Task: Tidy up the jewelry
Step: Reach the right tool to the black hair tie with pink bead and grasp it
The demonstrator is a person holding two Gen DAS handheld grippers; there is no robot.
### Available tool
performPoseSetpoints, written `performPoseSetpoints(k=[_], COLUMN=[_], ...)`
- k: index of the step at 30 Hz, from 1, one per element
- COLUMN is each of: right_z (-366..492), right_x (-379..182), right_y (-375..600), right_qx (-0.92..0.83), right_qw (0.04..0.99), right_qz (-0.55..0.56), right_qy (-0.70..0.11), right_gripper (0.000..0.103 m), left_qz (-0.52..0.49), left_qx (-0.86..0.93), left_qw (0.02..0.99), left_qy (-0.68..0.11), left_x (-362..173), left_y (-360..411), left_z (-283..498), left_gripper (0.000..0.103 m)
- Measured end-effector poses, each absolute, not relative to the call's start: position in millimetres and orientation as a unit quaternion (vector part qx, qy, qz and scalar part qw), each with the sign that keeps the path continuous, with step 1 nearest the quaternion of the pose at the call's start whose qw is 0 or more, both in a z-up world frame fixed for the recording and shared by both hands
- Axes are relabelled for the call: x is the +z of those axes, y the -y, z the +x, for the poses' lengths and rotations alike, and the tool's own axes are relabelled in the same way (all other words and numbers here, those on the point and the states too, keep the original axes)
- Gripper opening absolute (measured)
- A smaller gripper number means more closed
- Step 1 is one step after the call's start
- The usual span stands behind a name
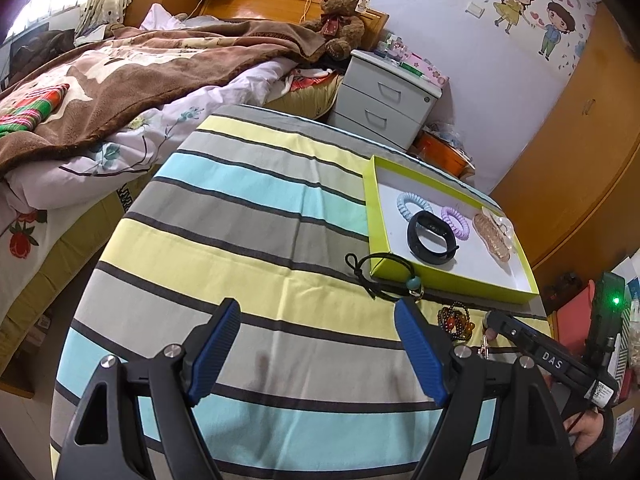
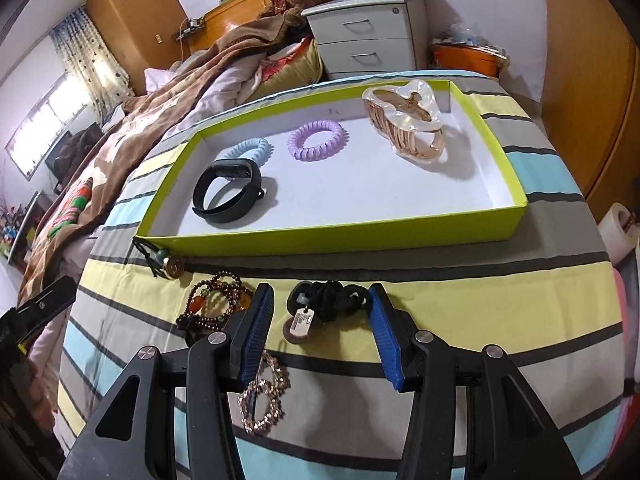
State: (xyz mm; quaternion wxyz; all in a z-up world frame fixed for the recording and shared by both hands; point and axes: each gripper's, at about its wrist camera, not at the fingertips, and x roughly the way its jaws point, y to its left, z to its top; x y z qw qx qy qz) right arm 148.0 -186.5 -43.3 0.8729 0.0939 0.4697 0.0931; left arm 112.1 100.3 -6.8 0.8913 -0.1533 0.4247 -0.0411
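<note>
Four pieces already inside a lime-green tray (image 2: pixel 328 236) on a striped tablecloth (image 2: pixel 500 312): clear hair claw (image 2: pixel 408 124) at the right end, black wristband (image 2: pixel 228 192) toward the left, with lilac coil tie (image 2: pixel 316 140) and pale blue coil tie (image 2: pixel 250 150) behind. Outside, along the tray's near wall: black cord necklace with tags (image 2: pixel 324 308), dark beaded bracelet (image 2: pixel 212 304), coin-charm cord (image 2: pixel 168 264) touching the tray's left corner, rose-gold chain (image 2: pixel 264 396) nearest. Right gripper (image 2: pixel 322 332) spread wide, blue pads (image 2: pixel 384 340) flanking the black cord necklace without closing. Left gripper (image 1: pixel 318 352) likewise parted, over bare cloth.
</note>
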Motion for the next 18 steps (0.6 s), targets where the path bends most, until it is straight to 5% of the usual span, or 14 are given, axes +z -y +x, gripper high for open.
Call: performPoseSetpoints(k=[7, 18], right_z=[146.7, 138.3], right_x=[-43.6, -38.2], right_y=[177.1, 187.0], right_qx=[0.078, 0.080], right_qw=[0.882, 0.892], right_qz=[0.056, 0.054], right_qy=[-0.461, -0.442], right_gripper=[0.049, 0.031], left_qz=[-0.151, -0.136], left_qx=[-0.047, -0.048], left_qw=[0.888, 0.885], left_qy=[-0.431, -0.443], left_x=[-11.4, -17.8], left_y=[-95.8, -86.1], left_z=[115.4, 125.7], left_gripper=[0.081, 0.081])
